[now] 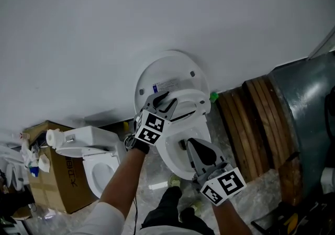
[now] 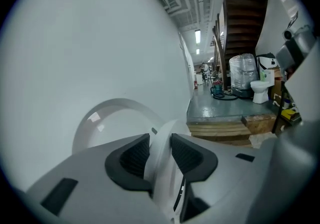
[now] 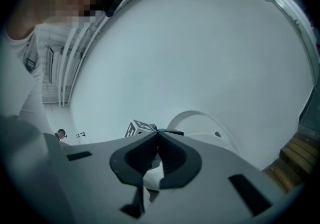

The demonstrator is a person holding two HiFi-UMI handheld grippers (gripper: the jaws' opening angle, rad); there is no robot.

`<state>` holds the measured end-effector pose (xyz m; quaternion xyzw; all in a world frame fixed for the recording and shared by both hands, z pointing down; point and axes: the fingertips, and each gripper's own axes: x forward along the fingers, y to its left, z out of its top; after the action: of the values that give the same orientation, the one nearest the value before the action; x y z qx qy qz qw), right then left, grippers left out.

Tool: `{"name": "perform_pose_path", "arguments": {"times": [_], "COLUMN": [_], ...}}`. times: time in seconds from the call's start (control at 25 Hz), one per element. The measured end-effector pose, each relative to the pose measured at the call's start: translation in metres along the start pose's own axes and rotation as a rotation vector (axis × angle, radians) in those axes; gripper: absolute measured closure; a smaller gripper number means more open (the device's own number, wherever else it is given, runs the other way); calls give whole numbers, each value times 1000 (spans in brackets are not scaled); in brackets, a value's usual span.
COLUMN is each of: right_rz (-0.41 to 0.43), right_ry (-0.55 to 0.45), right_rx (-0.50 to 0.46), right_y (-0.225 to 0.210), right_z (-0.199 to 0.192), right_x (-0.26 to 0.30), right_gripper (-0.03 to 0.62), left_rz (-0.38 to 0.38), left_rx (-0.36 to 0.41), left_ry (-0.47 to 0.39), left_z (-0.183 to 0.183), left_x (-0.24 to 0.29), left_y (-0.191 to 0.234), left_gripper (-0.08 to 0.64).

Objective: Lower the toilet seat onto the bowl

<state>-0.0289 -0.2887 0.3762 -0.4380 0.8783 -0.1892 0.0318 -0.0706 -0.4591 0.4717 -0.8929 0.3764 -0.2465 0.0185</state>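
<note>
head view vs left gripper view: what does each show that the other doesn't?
Head view only: the right gripper near the bowl, a cardboard box and a second toilet beside it.
Left gripper view only: a staircase, a far toilet down the hall, and the pads clamped on the seat's rim.
Both: the left gripper on the toilet seat, the raised lid against the wall, wooden planks.

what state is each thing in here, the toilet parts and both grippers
toilet lid: up, leaning against the wall
toilet bowl: uncovered
toilet seat: raised off the toilet bowl, tilted
left gripper: shut on the toilet seat's rim
right gripper: shut, empty, over the toilet bowl
</note>
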Motion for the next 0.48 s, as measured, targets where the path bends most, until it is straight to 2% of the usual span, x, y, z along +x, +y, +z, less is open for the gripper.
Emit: {"name": "perform_pose_path", "arguments": {"times": [0.16, 0.48], "right_rz": [-7, -69], "right_ry": [0, 12], "right_rx": [3, 28], "right_y": [1, -14], "right_z": [-4, -29], "right_x": [-14, -51], "right_gripper": [577, 577], "left_rz": [-39, -174], "left_rx": [57, 131], "left_ry": [12, 2], "left_z": [-1, -10], "left_x": [-11, -42], "left_y": [-24, -96], "left_gripper": [417, 428]}}
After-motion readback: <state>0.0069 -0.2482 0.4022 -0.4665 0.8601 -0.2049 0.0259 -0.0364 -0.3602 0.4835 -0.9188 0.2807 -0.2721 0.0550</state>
